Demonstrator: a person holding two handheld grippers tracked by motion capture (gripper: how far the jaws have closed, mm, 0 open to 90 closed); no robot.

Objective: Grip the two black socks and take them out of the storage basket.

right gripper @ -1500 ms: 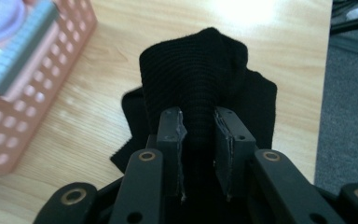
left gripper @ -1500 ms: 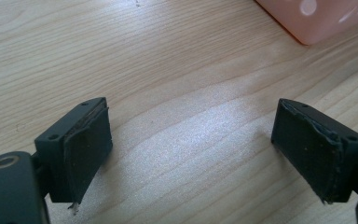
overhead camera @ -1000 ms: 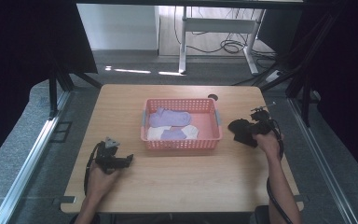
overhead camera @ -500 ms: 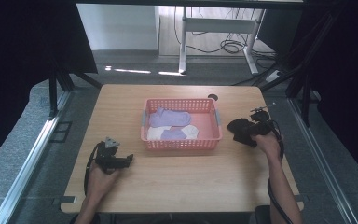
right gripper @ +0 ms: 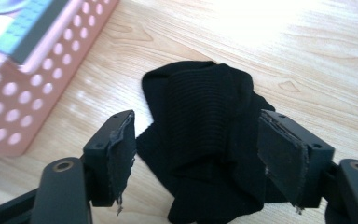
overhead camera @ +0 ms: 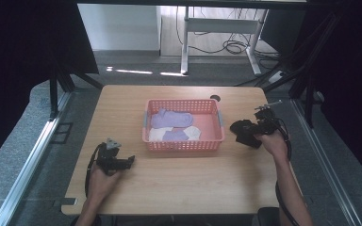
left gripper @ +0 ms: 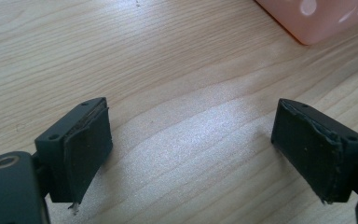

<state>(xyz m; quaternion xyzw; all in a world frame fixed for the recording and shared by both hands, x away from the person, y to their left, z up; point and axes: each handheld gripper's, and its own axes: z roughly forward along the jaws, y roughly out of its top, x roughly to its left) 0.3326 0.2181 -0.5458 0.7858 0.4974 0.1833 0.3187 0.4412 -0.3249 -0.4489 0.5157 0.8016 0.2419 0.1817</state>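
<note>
Right gripper (right gripper: 196, 172) hangs just above a crumpled black ribbed-knit sock (right gripper: 205, 140) that lies on the pale wood-grain worktop (right gripper: 279, 51), just off the right end of the pink perforated plastic basket (overhead camera: 185, 145). Its jaws have just been opening and now stand well apart. The sock sits between and beyond them, but the pads are not pressing on it. From the high view I see the same gripper (overhead camera: 245, 134) in the right hand (overhead camera: 272, 141), close beside the basket's right wall.

Inside the basket: two lilac socks (overhead camera: 169, 118) and some white ones (overhead camera: 193, 133), bunched toward the near left.

Left gripper (left gripper: 191, 149) is low over bare worktop, jaws wide apart, nothing between them; a corner of the basket shows at the top right of its view. In the high view it (overhead camera: 122, 161) sits near the front left, well apart from the basket.

My reading: the work in hand is sorting socks around the basket, and the black sock is loose on the worktop, not gripped. Whether it was just set down or is about to be picked up, I cannot tell.

If a pick-up comes next, I would lower the right jaws over the thick folded middle and close on several layers of knit, or it will slip out.
</note>
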